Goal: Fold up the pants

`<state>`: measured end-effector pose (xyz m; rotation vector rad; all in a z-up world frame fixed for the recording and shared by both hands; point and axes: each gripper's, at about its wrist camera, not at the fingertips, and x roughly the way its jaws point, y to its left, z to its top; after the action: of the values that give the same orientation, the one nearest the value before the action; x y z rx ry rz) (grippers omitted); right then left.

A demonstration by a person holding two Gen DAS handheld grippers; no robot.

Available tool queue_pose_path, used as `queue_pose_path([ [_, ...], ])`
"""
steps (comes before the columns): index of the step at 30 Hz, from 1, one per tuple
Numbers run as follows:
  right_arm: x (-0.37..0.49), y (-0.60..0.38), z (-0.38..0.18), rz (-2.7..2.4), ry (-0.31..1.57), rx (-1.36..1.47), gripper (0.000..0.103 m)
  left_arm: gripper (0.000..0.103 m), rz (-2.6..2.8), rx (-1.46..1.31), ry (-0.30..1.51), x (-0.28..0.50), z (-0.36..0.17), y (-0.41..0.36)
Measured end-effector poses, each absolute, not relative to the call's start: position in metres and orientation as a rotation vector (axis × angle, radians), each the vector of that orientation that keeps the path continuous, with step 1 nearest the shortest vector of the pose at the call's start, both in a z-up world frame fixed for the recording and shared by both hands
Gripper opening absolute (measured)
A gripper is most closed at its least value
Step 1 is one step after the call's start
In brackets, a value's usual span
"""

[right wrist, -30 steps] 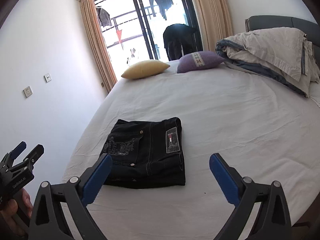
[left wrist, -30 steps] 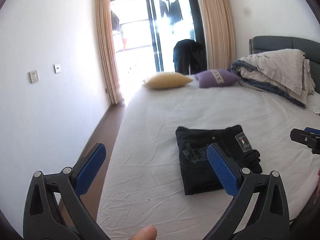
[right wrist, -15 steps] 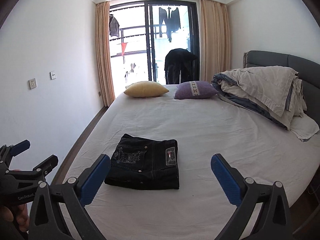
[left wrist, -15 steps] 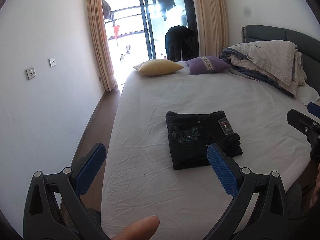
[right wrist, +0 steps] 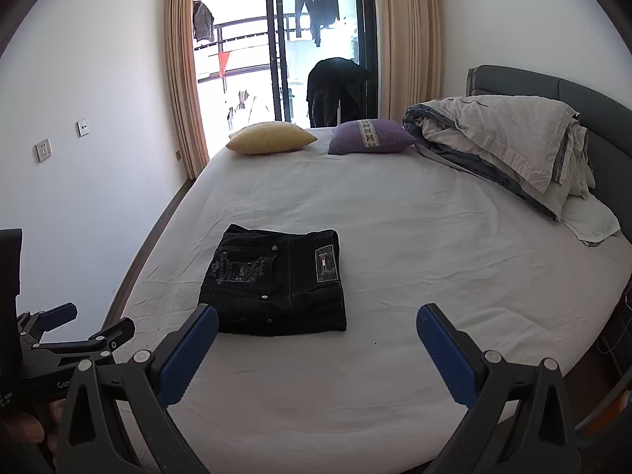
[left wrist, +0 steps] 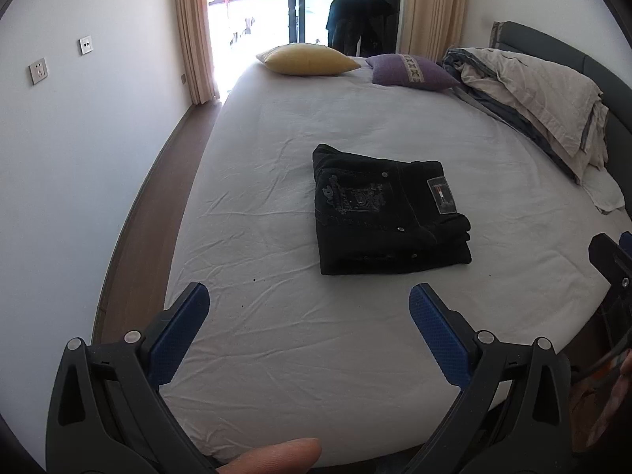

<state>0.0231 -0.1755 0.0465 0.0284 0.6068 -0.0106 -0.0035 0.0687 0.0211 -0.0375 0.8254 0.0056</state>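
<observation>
In the left wrist view the left hand-held gripper (left wrist: 308, 308) fills the lower part of the frame, its blue pads spread wide with nothing between them, hanging over the near edge of the bed (left wrist: 276, 355). Just right of centre lie the pants (left wrist: 389, 213), a compact dark rectangle with several layers stacked at its right edge and a patch on top, apart from both tools. By the look of it the folding is done, with at most a small tidying of that thicker right edge left. At the far right edge of that frame a sliver of the right hand-held gripper (right wrist: 318, 330) shows; in its own view it is likewise released and empty, low in the frame, the pants lying left of centre. No container appears in either view, so nothing is boxed or bagged.
</observation>
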Motion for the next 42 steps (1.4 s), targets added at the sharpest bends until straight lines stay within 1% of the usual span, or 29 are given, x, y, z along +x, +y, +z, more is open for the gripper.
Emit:
queue_pose_path([
  [42, 0.033, -0.174, 0.031, 0.01, 0.669, 0.022, 0.103, 0.103, 0.004, -0.048, 0.851, 0.009, 0.011, 0.071],
])
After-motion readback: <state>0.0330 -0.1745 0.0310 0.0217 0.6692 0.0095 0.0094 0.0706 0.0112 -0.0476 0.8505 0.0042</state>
